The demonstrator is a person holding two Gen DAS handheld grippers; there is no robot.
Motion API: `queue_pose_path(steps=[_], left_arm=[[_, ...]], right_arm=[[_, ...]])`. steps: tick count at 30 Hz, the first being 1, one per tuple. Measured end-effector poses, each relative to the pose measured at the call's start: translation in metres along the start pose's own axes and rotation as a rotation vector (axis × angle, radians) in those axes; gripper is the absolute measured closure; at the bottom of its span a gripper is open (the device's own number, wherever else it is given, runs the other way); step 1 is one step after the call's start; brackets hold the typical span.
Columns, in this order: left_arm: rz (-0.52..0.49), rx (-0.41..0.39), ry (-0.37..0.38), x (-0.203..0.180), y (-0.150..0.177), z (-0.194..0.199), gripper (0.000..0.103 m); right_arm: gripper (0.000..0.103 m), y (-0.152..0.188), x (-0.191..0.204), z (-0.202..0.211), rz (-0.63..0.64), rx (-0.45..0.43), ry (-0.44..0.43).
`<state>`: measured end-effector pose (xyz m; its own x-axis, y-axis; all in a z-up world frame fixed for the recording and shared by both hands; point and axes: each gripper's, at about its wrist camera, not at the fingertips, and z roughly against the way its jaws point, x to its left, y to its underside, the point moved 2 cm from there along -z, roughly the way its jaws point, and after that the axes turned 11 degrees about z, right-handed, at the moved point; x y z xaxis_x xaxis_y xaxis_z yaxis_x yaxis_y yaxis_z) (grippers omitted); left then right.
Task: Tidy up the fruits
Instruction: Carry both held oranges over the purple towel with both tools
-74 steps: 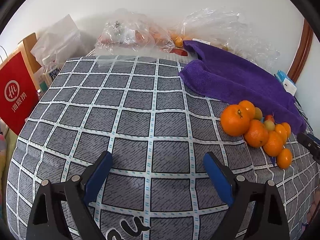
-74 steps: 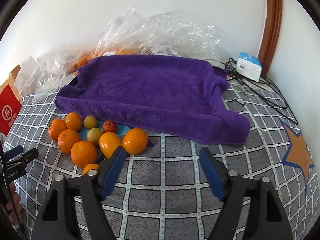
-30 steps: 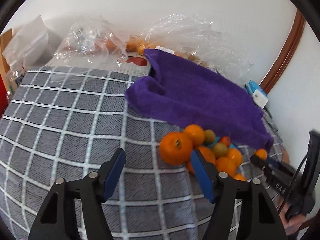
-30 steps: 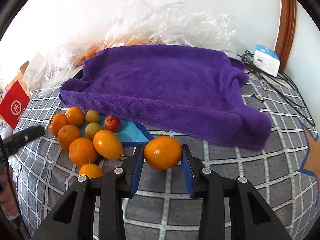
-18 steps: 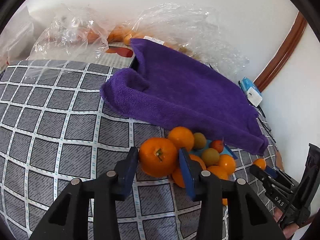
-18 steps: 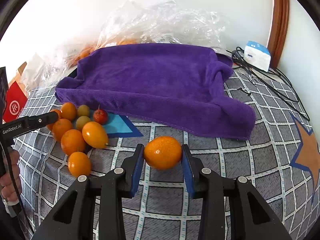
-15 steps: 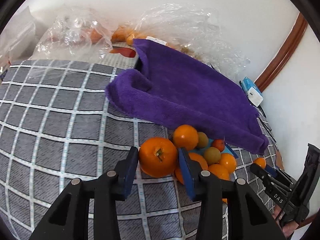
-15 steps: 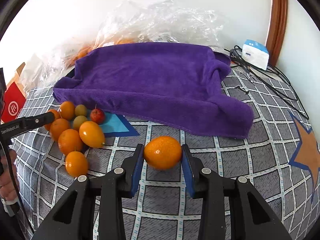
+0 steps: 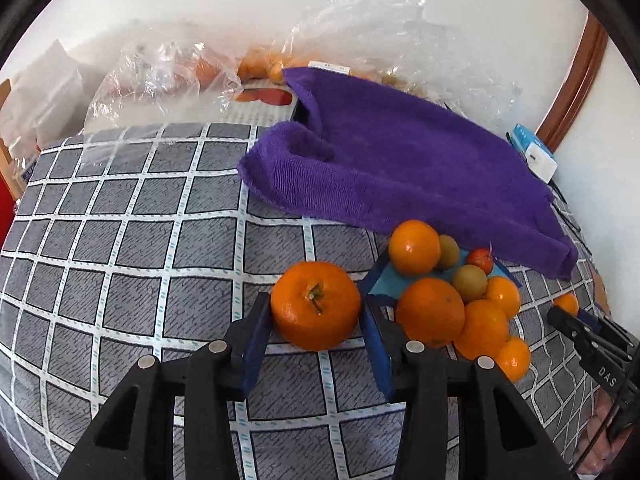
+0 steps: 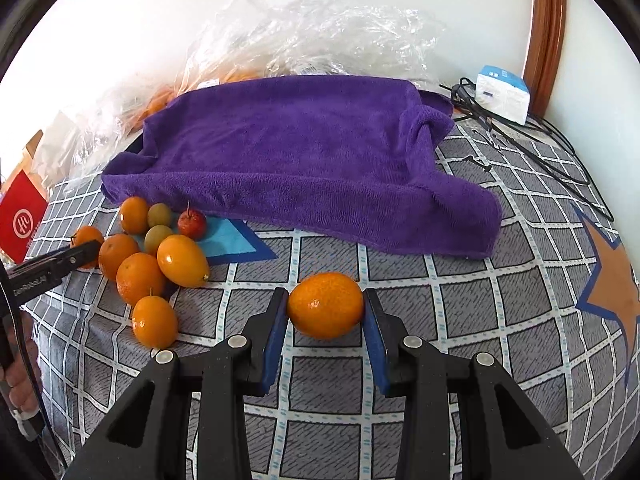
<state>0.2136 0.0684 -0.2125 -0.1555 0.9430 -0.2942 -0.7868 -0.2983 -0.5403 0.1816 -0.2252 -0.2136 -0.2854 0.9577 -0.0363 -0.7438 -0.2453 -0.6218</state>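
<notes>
My left gripper (image 9: 316,324) is shut on a large orange with a green stem (image 9: 315,305) and holds it left of the fruit pile (image 9: 452,296). My right gripper (image 10: 325,320) is shut on a smooth oval orange (image 10: 325,305) over the checked cloth, right of the pile (image 10: 152,252). The pile has several oranges, two green fruits and a small red fruit (image 10: 192,224) around a blue patch. The purple towel (image 10: 304,156) lies behind it, draped over something raised.
A grey checked cloth (image 9: 140,240) covers the table. Clear plastic bags with fruit (image 9: 168,76) lie along the back wall. A white and blue box (image 10: 502,94) and black cables (image 10: 552,160) sit at the back right. A red bag (image 10: 22,216) stands at the left.
Both grippers closed on an orange each, earlier being open. In the last half second each carried its orange slightly away from the pile, left gripper leftward and right gripper rightward.
</notes>
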Motion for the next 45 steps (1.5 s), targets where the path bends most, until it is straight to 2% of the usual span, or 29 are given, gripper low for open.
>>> queue_pose_path(steps=[8,18,29,37,45], left_arm=[[0.024,0.019,0.018,0.008,0.001,0.01,0.063],[0.023,-0.031,0.011,0.004,-0.012,0.052,0.063],[0.015,-0.091,0.05,-0.023,-0.04,0.092,0.063],[-0.004,-0.122,0.058,-0.04,-0.063,0.102,0.063],[-0.021,-0.128,0.062,-0.053,-0.085,0.095,0.063]], right_arm=[[0.066,-0.003,0.006,0.015,-0.001,-0.013,0.018],[0.066,-0.023,0.001,0.041,-0.02,-0.066,0.056],[0.066,-0.048,-0.018,0.074,-0.057,-0.139,0.092],[0.066,-0.069,-0.022,0.088,-0.053,-0.184,0.098],[0.066,-0.09,-0.024,0.086,-0.05,-0.203,0.097]])
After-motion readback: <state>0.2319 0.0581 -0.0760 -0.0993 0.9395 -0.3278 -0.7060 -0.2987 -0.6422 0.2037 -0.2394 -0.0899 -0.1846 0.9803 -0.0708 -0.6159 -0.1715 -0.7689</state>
